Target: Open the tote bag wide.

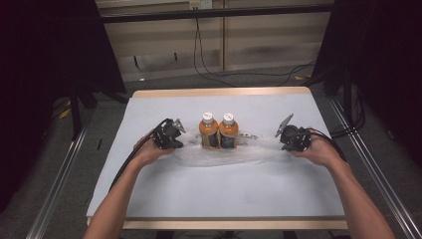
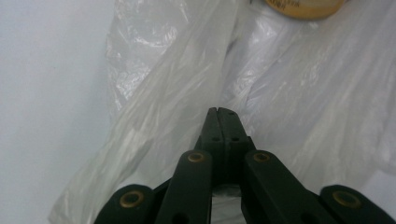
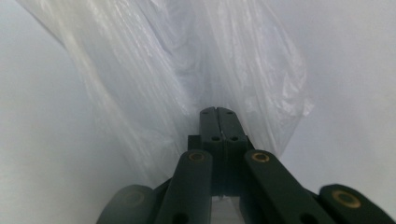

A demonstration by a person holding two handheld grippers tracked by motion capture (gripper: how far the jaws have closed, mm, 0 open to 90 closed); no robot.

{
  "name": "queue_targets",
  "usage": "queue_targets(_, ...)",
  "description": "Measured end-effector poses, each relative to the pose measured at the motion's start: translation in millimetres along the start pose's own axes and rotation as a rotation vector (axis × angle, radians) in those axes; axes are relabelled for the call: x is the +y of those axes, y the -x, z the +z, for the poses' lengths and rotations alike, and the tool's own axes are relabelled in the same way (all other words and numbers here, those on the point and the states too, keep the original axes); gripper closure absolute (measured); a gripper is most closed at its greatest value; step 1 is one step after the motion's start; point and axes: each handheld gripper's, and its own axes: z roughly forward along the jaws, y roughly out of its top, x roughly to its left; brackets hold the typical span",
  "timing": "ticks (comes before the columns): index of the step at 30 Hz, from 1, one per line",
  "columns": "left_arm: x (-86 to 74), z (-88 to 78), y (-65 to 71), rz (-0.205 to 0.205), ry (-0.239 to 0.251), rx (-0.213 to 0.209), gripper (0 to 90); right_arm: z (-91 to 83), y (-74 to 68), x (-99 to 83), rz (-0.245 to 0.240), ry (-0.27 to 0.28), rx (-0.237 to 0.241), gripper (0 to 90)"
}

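On the counter (image 1: 164, 189), two bottles (image 1: 219, 132) stand side by side in a clear plastic bag (image 1: 249, 152), between the two grippers. The left gripper (image 1: 175, 133) and right gripper (image 1: 284, 133) each sit at one end of the bag. The gripper views show what the high view cannot: both jaw pairs are clenched on bunched film (image 2: 187, 79) (image 3: 187, 70), tips pressed together.

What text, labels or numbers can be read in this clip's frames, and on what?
None can be read.
Left bottle: dark label, print too small.
Right bottle: dark label, print too small.
Bottle base in the left gripper view: dark lettering, blurred.
Plastic bag: no print.
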Motion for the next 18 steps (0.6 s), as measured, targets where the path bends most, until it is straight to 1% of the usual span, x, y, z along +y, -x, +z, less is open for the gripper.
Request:
queue_targets(1, -0.1, 0.0, 0.7, -0.004, 0.013, -0.004, 90.0, -1.7, 0.9, -1.0, 0.017, 0.040, 0.012, 90.0)
queue_targets(2, 0.3, -1.1, 1.6, -0.003, 0.025, -0.009, 90.0, -2.8, 1.0, -1.7, 0.043, 0.068, 0.028, 90.0)
queue_targets(3, 0.3, -1.1, 1.6, -0.003, 0.025, -0.009, 90.0, -3.8, 2.3, -2.5, 0.055, 0.104, 0.046, 90.0)
queue_targets(4, 0.5, -3.7, 2.9, -0.015, 0.071, -0.023, 90.0, -4.4, 2.6, -2.7, 0.074, 0.140, 0.054, 90.0)
queue_targets(5, 1.0, -6.3, 4.7, -0.020, 0.096, -0.015, 90.0, -5.0, 2.8, -2.7, 0.088, 0.163, 0.067, 90.0)
queue_targets(6, 1.5, -8.5, 6.6, -0.019, 0.126, -0.025, 90.0, -5.8, 3.3, -2.5, 0.102, 0.190, 0.078, 90.0)
queue_targets(7, 1.5, -8.5, 6.6, -0.019, 0.126, -0.025, 90.0, -6.8, 4.0, -2.1, 0.109, 0.226, 0.085, 90.0)
queue_targets(9, 3.4, -14.9, 11.2, -0.017, 0.160, -0.036, 90.0, -9.0, 4.2, -1.0, 0.117, 0.281, 0.093, 90.0)
queue_targets(10, 4.1, -18.7, 11.4, 0.001, 0.162, -0.040, 90.0, -11.1, 2.9, 0.0, 0.127, 0.299, 0.104, 90.0)
queue_targets(11, 5.2, -21.2, 12.7, 0.004, 0.179, -0.046, 90.0, -12.8, 1.6, 1.3, 0.126, 0.324, 0.109, 90.0)
queue_targets(12, 5.9, -22.6, 15.5, -0.020, 0.198, -0.051, 90.0, -14.9, 0.5, 2.3, 0.125, 0.343, 0.114, 90.0)
queue_targets(13, 6.8, -25.6, 17.5, -0.015, 0.224, -0.052, 90.0, -16.3, -0.9, 3.3, 0.129, 0.355, 0.116, 90.0)
queue_targets(14, 7.1, -27.5, 19.1, -0.015, 0.235, -0.056, 89.8, -18.3, -2.3, 4.6, 0.119, 0.372, 0.116, 90.0)
queue_targets(15, 7.9, -30.1, 21.6, -0.015, 0.257, -0.071, 89.9, -19.1, -3.3, 5.2, 0.119, 0.387, 0.119, 90.0)
queue_targets(16, 8.9, -32.0, 23.7, -0.007, 0.264, -0.068, 89.9, -20.7, -5.1, 6.1, 0.121, 0.398, 0.118, 90.0)
queue_targets(17, 10.1, -33.9, 25.8, 0.002, 0.265, -0.074, 89.9, -21.7, -6.3, 7.0, 0.123, 0.400, 0.118, 90.0)
queue_targets(18, 10.8, -34.7, 28.4, -0.002, 0.272, -0.075, 89.9, -21.8, -6.6, 8.2, 0.124, 0.413, 0.120, 90.0)
